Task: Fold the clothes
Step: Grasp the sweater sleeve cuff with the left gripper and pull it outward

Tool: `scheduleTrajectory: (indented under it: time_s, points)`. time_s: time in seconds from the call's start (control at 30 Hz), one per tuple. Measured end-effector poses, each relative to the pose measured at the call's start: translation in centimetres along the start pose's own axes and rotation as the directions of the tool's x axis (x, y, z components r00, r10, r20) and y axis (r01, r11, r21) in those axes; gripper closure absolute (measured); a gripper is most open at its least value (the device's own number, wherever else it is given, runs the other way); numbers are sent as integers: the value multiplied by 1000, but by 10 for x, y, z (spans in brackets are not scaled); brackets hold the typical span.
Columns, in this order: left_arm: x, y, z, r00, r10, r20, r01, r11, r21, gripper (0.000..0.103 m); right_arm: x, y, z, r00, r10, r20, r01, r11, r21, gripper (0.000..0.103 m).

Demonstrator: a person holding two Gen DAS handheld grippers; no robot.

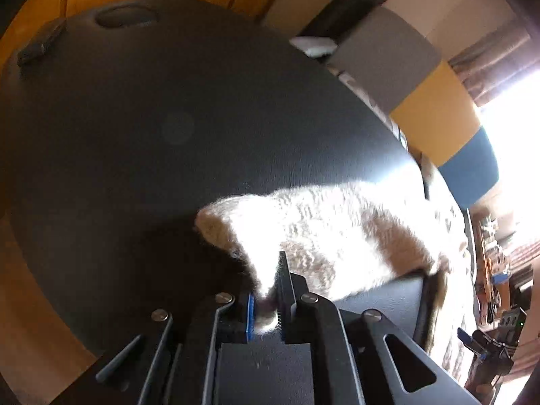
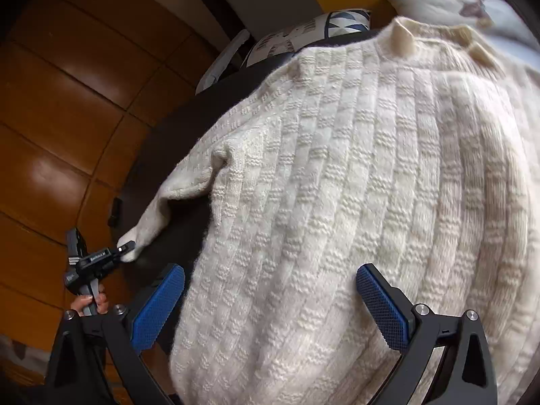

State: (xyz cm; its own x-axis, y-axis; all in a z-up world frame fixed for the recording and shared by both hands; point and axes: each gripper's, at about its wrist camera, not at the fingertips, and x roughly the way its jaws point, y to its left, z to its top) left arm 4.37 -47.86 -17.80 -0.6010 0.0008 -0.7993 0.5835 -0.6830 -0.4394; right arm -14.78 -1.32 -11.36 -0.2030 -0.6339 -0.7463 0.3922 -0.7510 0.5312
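Observation:
A cream knitted sweater (image 2: 337, 168) lies spread on a dark round table (image 2: 152, 168), collar at the far side. Its left sleeve (image 2: 175, 189) stretches off toward the table's edge. My left gripper (image 2: 126, 248) is shut on the cuff of that sleeve. In the left wrist view the sunlit sleeve (image 1: 320, 233) runs into the left gripper (image 1: 266, 307), with woolly fabric pinched between the pads. My right gripper (image 2: 270, 303) hovers open over the lower body of the sweater, its blue pads (image 2: 158, 303) wide apart and holding nothing.
A wooden floor (image 2: 50, 135) surrounds the table. A patterned cushion (image 2: 303, 33) lies beyond the sweater. Grey, yellow and blue panels (image 1: 435, 118) stand past the table (image 1: 168, 118), which carries a small dark object (image 1: 40, 45). A hand (image 2: 91, 303) holds the left gripper's handle.

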Motion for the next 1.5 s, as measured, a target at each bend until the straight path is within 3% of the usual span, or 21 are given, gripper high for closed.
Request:
scheduleTrajectory:
  time_s: [0.13,0.33,0.4,0.47,0.5,0.57,0.7,0.83,1.03,1.13,1.2,1.27,1.3,1.37,1.4,1.5]
  points:
    - [-13,3,25,997,11,74,-11,1000,0,95,1,13,17,997,-71,15,72,993,-91,0]
    - [-13,-14,73,989,74,132,-80,996,45,95,18,22,74,985,-157,70,167,973,-157,0]
    - [-8,-15,88,984,106,142,-114,992,46,95,34,17,93,959,-274,66,282,941,-188,0]
    - [0,-13,100,977,158,146,-166,985,49,95,56,12,107,913,-406,45,404,883,-239,0]
    - [6,-11,106,971,189,145,-198,979,51,95,69,9,111,890,-456,25,445,854,-271,0]
    - [23,-5,115,960,253,119,-259,965,44,95,89,3,113,864,-504,-1,478,821,-312,0]
    - [59,19,131,940,338,55,-340,940,22,95,91,-4,118,882,-470,27,458,843,-283,0]
    - [68,14,143,908,412,78,-417,907,64,95,91,-4,115,899,-435,54,428,846,-318,0]
    - [44,23,157,946,324,26,-322,945,-62,85,85,-10,114,909,-412,65,410,855,-318,0]
    - [8,25,150,952,296,80,-288,953,-97,85,65,-6,108,929,-367,56,365,874,-320,0]
    - [-17,22,135,976,189,105,-178,978,-112,85,47,-5,99,947,-318,50,317,894,-317,0]
    - [-33,3,104,998,-11,60,14,999,-48,84,24,-7,81,971,-234,42,235,922,-308,0]
    - [-37,-9,87,994,-107,17,107,994,-5,84,15,-8,71,977,-210,41,212,926,-312,0]
    - [-43,-35,49,963,-252,-93,258,964,68,84,-4,-8,45,980,-198,36,199,925,-324,0]
    - [-44,-52,22,937,-305,-168,325,940,108,84,-10,-9,34,981,-191,26,189,928,-320,0]
    - [-40,-85,-45,865,-378,-330,445,882,154,83,-25,-17,1,984,-180,1,172,939,-298,0]
